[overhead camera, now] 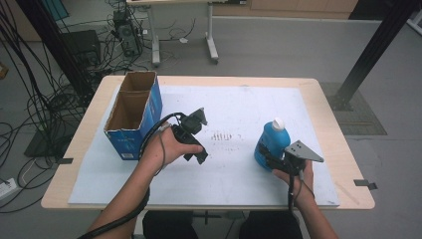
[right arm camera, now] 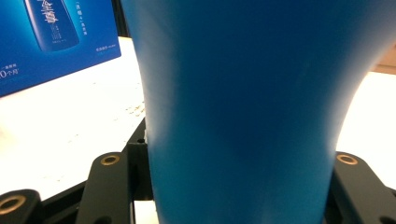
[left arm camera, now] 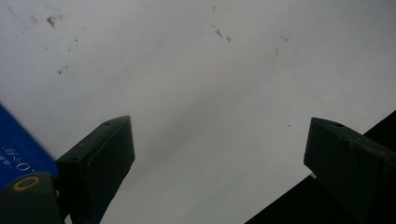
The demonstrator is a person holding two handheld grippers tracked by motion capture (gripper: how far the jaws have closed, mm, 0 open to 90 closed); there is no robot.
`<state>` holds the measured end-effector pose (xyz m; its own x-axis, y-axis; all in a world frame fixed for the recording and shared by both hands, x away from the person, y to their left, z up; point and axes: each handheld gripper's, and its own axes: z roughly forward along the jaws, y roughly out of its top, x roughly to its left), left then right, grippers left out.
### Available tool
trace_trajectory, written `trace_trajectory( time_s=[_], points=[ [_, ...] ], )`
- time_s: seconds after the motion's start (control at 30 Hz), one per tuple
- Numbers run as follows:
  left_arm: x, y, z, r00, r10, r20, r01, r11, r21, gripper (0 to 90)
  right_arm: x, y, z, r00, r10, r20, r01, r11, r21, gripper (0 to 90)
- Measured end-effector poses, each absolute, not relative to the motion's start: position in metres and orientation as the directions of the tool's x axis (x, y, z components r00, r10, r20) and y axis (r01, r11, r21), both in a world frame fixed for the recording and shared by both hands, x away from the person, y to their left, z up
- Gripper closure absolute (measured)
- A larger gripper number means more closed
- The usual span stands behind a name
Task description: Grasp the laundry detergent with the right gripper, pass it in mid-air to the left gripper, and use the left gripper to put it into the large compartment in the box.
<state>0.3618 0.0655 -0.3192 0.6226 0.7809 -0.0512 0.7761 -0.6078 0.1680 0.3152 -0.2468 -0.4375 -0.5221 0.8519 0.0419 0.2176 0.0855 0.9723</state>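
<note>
Right gripper has its jaws clamped on either side of the blue bottle; in the right gripper view the bottle sits squarely between the jaws, touching both as far as the close-up lets me tell. The bottle stands upright with its white cap on top, on the right part of the white sheet covering the table.

Left gripper is held over the middle-left of the sheet, just right of the open cardboard box. Its jaws are spread wide, nothing between them; the left gripper view shows bare sheet in the gap and a corner of the box beside it.

Box and bottle are well apart.
</note>
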Motion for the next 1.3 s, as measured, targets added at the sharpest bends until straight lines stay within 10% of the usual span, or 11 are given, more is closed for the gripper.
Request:
trace_trajectory(
  time_s=[1.3],
  points=[
    [0.371, 0.063, -0.297, 0.657, 0.753, -0.036, 0.744, -0.639, 0.197, 9.1, 0.318, -0.248, -0.434, -0.54, 0.841, 0.036, 0.23, 0.106, 0.967, 44.1]
  ],
)
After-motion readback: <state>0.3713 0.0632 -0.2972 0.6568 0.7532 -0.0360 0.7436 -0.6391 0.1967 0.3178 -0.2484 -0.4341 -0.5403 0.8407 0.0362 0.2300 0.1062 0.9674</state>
